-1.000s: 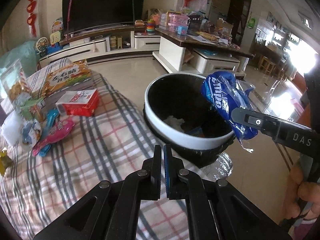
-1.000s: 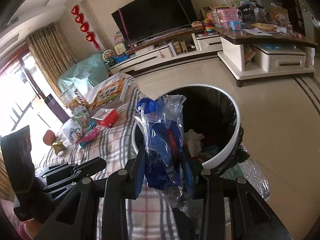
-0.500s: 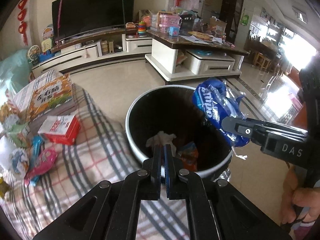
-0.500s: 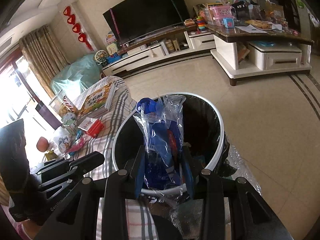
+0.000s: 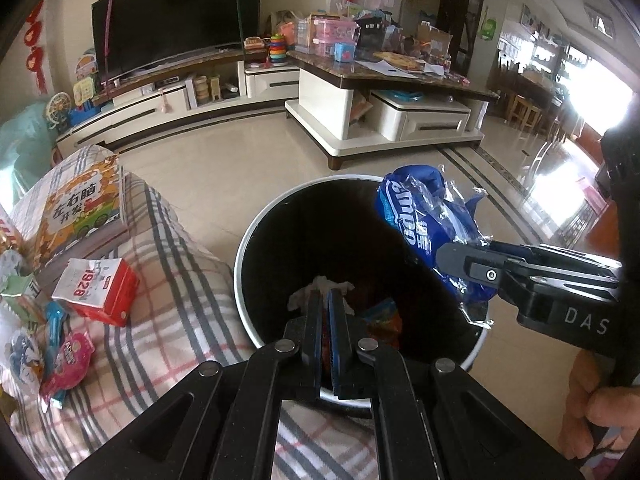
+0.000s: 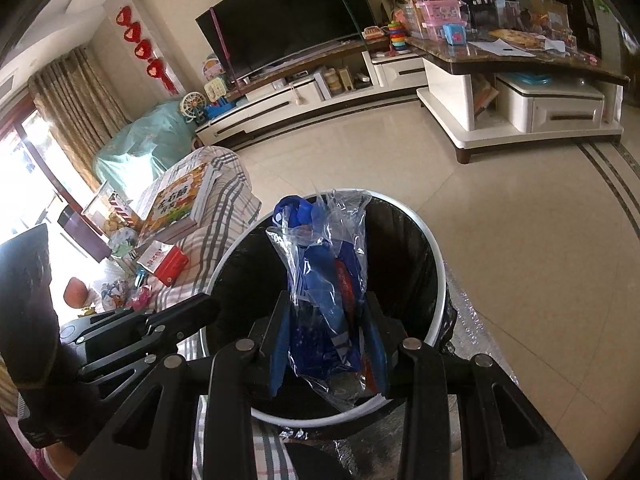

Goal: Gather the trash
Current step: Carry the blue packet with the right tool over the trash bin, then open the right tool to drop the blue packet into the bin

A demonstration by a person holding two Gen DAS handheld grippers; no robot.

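I'm holding the right tongs clamped on a crinkly blue plastic wrapper, glossy w/ clear torn edges, hanging over the round bin. I'm keeping the left tongs closed, nothing in them, tips over the bin's mouth. The bin's rim is smooth white, inside lined black, w/ crumpled white tissue and an orange packet at the bottom. Beside it, soft plaid cloth is carrying a red-and-white carton, a pink sachet and a flat picture book. Beyond, glossy tile floor.
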